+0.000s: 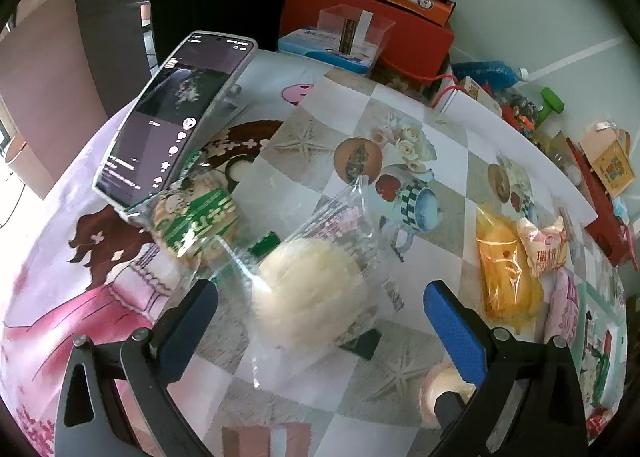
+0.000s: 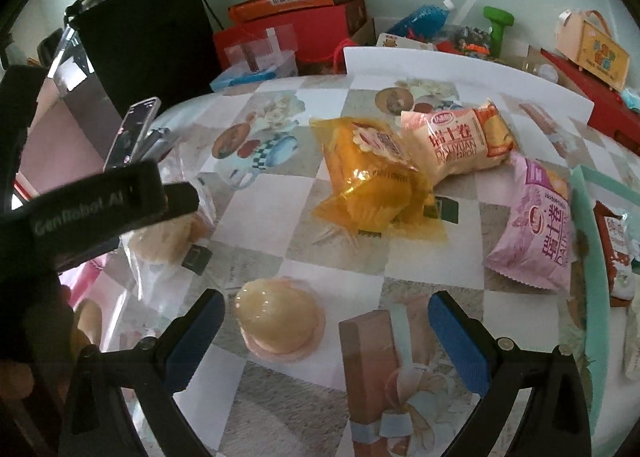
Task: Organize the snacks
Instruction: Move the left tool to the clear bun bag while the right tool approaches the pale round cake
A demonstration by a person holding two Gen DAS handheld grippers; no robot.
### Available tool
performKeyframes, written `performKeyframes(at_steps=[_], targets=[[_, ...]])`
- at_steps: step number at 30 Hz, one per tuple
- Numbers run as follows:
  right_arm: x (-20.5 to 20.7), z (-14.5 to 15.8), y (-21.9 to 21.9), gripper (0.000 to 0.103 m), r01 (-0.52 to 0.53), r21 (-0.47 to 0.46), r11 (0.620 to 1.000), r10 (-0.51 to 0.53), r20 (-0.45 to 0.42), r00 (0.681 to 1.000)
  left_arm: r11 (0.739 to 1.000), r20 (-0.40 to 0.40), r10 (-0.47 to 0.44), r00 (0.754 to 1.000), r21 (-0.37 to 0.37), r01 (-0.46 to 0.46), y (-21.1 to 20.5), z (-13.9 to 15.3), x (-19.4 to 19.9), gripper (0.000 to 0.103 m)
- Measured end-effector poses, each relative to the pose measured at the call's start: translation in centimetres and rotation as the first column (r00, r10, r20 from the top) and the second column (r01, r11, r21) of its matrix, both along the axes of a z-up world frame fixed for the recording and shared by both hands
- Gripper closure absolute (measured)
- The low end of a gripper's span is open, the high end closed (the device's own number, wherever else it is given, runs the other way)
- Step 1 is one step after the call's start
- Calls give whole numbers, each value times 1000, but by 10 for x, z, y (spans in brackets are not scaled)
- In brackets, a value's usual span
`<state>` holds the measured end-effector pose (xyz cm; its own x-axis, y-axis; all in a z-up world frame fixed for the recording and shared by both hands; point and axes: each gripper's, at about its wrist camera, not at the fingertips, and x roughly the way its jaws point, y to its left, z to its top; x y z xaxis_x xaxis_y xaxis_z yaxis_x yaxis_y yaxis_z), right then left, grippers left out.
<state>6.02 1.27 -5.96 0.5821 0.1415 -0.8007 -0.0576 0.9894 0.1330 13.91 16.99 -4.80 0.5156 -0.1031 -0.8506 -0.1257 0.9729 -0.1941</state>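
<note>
- Snacks strewn loose over the bench (image 2: 320,257), no two of a kind together, so nothing yet sorted.
- Left gripper (image 1: 320,313): jaws spread wide, empty, straddling the round pale bun in a clear bag (image 1: 310,293); likely lined up for a pick, with the bag's loose film the risk.
- Green-printed packet (image 1: 196,223) just left of the bun, tucked under the propped phone (image 1: 176,117).
- Right gripper (image 2: 326,331): jaws likewise wide and empty, poised over the small domed jelly cup (image 2: 280,321) at near centre.
- Farther off: orange-wrapped cake (image 2: 368,181), touching the cream roll packet (image 2: 460,141) to its right.
- Pink roll packet (image 2: 536,229) at right, beside a teal tray (image 2: 596,257) with a red-and-white packet (image 2: 618,245) inside, probably the sorting spot.
</note>
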Motion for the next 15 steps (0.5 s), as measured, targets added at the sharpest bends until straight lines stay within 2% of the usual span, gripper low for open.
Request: performKeyframes(at_steps=[4,9,15], targets=[[4,-4,-1,7,5,-11,1000,-5,-15,1000,1000,-11,-16,1000,14,17,-8,-4,2,1],[2,-3,-2,14,-2,-38,999,1,-9,1000,999,-14,-38,999,32,38,-17,-5,0,6],[1,-2,-17,22,36,-67,997,-37,-17,999,996,-17,-84,996,36,84,-32,-6,-1,6]])
